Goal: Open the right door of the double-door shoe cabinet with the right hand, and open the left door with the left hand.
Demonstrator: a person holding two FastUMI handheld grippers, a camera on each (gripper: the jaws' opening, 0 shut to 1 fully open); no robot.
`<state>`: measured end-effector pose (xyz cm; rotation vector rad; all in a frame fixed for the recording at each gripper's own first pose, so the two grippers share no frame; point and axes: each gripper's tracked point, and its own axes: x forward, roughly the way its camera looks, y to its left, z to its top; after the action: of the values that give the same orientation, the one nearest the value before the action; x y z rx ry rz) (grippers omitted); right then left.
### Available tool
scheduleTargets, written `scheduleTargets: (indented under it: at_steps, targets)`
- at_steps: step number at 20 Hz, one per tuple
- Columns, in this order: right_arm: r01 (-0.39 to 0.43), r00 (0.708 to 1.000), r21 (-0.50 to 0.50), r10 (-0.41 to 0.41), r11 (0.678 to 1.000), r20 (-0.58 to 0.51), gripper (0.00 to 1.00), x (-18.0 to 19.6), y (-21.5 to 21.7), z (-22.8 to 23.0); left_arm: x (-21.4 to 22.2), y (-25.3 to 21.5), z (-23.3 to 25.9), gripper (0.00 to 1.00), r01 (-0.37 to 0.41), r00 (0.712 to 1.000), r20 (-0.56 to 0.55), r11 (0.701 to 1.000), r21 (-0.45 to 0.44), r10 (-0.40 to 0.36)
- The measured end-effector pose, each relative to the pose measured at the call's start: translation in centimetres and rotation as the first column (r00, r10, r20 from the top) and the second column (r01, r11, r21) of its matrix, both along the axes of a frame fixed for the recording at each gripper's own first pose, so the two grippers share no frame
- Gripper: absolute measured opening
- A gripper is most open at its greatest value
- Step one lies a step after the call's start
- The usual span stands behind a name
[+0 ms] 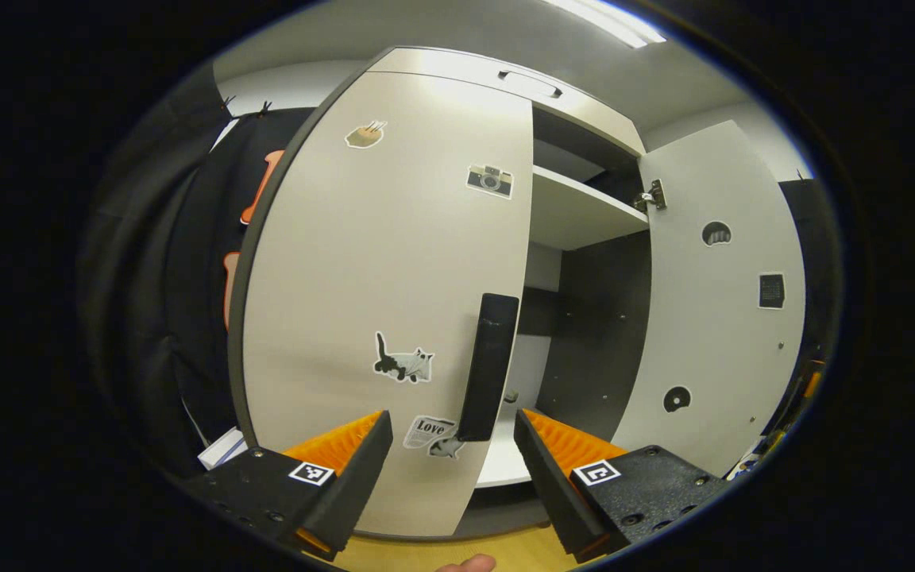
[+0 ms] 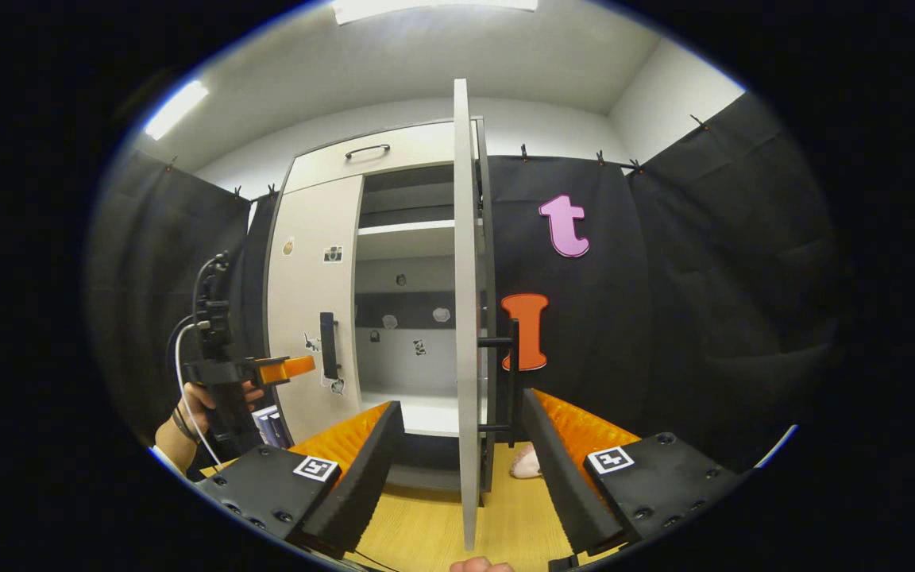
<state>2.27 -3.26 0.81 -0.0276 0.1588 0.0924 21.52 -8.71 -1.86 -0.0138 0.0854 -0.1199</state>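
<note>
The shoe cabinet [image 2: 394,163] stands ahead of my grippers, right door [image 2: 465,318] swung wide, left door [image 1: 394,278] closed. My left gripper [image 1: 453,457] gapes just before its handle [image 1: 489,365]; my right gripper [image 2: 461,453] hangs released, straddling the right door's edge.

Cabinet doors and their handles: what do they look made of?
Left door: looks like laminated board, pale matte, flat and grainless with a soft sheen; stickers sit flush on it. Right door: likely the same board, its thin edge uniformly pale. Left handle: a flat black bar, matte, plastic or painted metal. Right handle: a thin black bar on two standoffs, probably metal.
</note>
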Motion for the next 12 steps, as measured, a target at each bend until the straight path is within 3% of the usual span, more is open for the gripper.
scheduleTargets:
  at_steps: [3,6,8,10,12]
  targets:
    - [0.003,1.000,0.014,-0.003,1.000,-0.017,0.98,0.4,-0.9,-0.8,3.2,-1.2,0.7,0.94,-0.002,1.000,0.009,1.000,0.006,0.002]
    - [-0.002,1.000,0.025,0.003,1.000,-0.025,0.94,0.4,-1.5,-1.1,5.1,-1.1,1.6,0.94,-0.046,0.998,0.050,0.996,0.082,0.042]
    - [-0.001,1.000,0.029,0.001,1.000,-0.021,0.94,0.3,-1.9,-1.1,5.6,-1.0,1.6,0.89,-0.069,0.997,0.040,0.990,0.126,0.064]
    - [0.002,1.000,0.031,-0.002,1.000,-0.009,0.99,0.4,-2.1,-0.9,5.7,-1.3,1.6,0.93,-0.071,0.997,0.032,0.986,0.154,0.067]
    - [0.000,1.000,0.037,0.000,0.999,0.004,0.99,0.4,-2.1,-0.6,5.8,-0.9,1.6,0.89,-0.094,0.995,0.034,0.983,0.160,0.090]
